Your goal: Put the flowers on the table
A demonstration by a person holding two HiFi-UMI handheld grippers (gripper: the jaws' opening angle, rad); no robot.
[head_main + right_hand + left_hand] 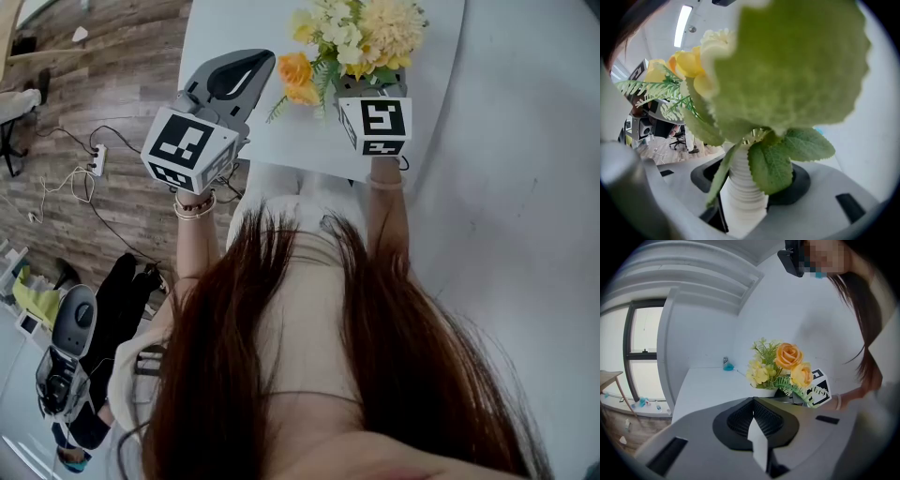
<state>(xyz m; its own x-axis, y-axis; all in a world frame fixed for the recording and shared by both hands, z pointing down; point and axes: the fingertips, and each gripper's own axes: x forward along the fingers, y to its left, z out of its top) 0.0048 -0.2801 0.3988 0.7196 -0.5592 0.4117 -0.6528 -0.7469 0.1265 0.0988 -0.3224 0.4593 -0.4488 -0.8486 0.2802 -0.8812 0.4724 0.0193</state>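
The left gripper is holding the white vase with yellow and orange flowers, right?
Not quite: it is the right gripper that is holding the white vase with yellow and orange flowers. The right gripper view shows the vase between its jaws.

A white table (701, 385) runs toward the far wall, its top mostly bare. A small blue object (728, 364) stands on it at the far end. Whether the white vase (764, 392) rests on the tabletop cannot be told. Beside the table, a wood-plank floor (112, 66) carries a white power strip (97, 159) and loose cables (58, 187).
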